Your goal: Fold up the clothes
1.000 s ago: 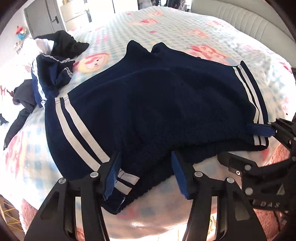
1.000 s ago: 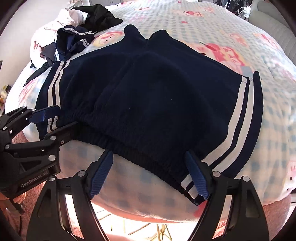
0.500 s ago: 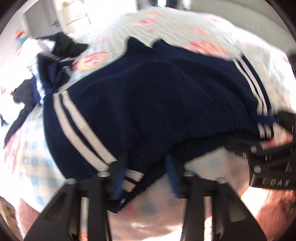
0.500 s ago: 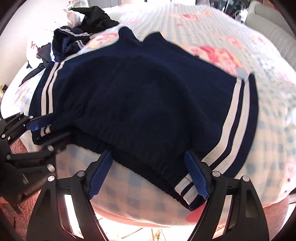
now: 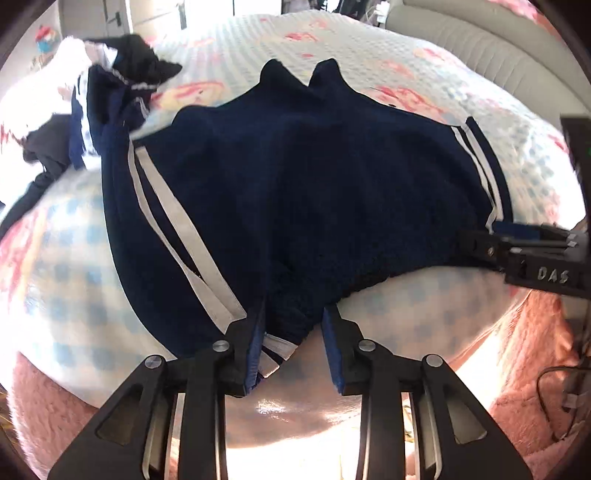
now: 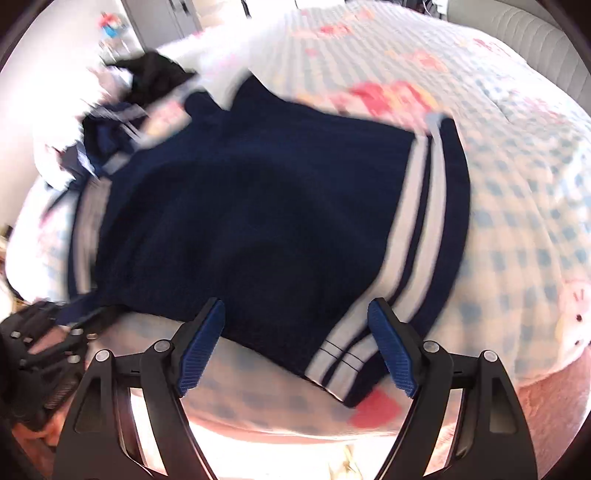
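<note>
A: What writing can you read from your grippers?

B: One item only: the letters "DAS" in white on the black body of your right gripper (image 5: pixel 517 240), seen from the left wrist view. No label shows on the shorts (image 5: pixel 295 192).

A: List the shorts for me.

B: Navy blue shorts, two white stripes down each side, ribbed waistband toward you. They lie spread flat on the bed (image 5: pixel 406 66), waistband at its near edge.

A: And your jaws?

B: Your left gripper (image 5: pixel 291 347) has its jaws fairly close together, with the waistband corner and stripe ends between them; the left pad touches the cloth, but I cannot tell whether the right one does, so a firm hold is unclear. Your right gripper (image 6: pixel 295 343) has its jaws wide apart, straddling the other waistband corner; that view is blurred.

A: Surface and room?

B: Bed with a white cover (image 6: pixel 517 221) checked in pale blue, pink cartoon prints. A fuzzy pink blanket (image 5: pixel 524 369) hangs below its near edge. A pile of clothes (image 5: pixel 92 103), black, navy and white, sits at the far left of the bed. A padded grey headboard (image 5: pixel 480 48) lies far right; grey doors (image 5: pixel 96 14) stand beyond.
</note>
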Available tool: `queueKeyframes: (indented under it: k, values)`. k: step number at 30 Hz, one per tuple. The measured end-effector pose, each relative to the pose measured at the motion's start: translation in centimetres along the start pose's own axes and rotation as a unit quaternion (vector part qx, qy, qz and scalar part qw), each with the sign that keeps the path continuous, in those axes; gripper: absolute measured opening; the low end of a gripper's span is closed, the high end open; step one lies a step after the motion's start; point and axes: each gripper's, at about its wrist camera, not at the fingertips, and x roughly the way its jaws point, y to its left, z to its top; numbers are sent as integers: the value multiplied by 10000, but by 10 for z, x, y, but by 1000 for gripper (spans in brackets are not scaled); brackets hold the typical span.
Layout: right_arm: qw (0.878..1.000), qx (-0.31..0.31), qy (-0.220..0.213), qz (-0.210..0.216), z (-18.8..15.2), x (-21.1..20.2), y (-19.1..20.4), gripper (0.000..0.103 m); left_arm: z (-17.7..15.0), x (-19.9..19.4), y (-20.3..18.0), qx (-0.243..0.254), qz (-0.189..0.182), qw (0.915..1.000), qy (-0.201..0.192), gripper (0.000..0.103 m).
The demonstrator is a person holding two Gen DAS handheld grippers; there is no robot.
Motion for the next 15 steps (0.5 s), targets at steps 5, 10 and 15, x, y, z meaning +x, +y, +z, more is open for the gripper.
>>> queueKeyframes:
  k: [5,10,15]
  values:
    - [9998,145,99,-98,0,0,-13,81,3,-27,37,-1048,-719,9903,-555,49]
    - [9992,291,198,-197,0,-1,-26,82,-4,-31,67,-1887,-897,9753,-723,50]
    - [9979,653,-48,5,-1,-19,-51,82,-12,-25,83,-2335,-1059,9639,-716,50]
